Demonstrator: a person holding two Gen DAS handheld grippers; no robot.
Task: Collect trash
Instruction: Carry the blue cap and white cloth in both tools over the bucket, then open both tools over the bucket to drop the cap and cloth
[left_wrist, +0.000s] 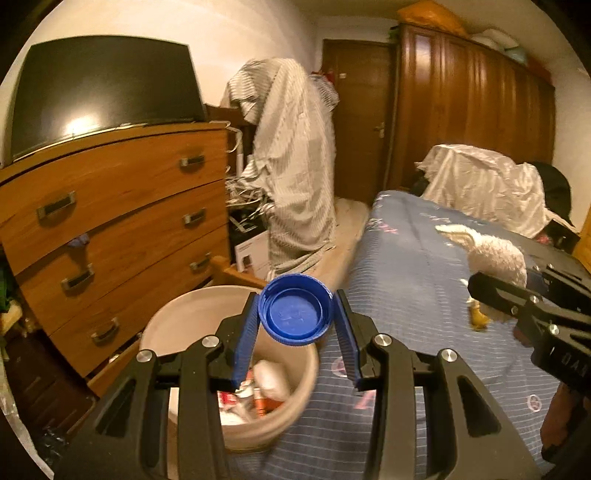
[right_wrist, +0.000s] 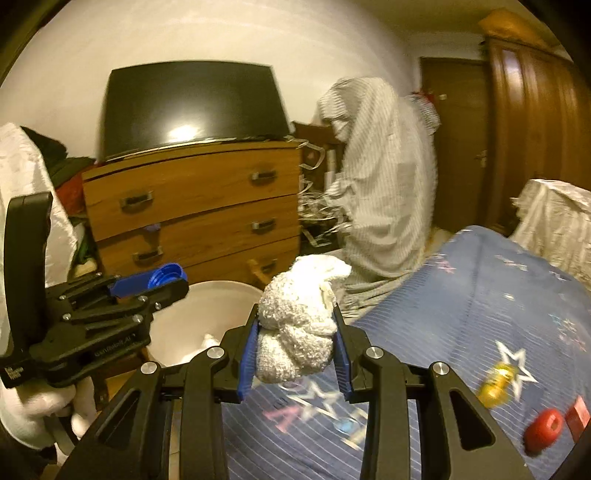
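Left jaws pinch a blue ribbed cap (left_wrist: 293, 310); right jaws clamp a white fuzzy wad (right_wrist: 299, 325).

Bedroom in a lived-in home. Bed (left_wrist: 424, 258) with blue printed cover; wooden chest of drawers (left_wrist: 122, 221) carrying a dark flat screen (left_wrist: 103, 88); tall dark wooden wardrobe (left_wrist: 472, 107) beside a wooden door (left_wrist: 358, 122); striped cloth (left_wrist: 291, 166) draped over furniture (what lies beneath is hidden); white bucket (left_wrist: 192, 317) holding rubbish.
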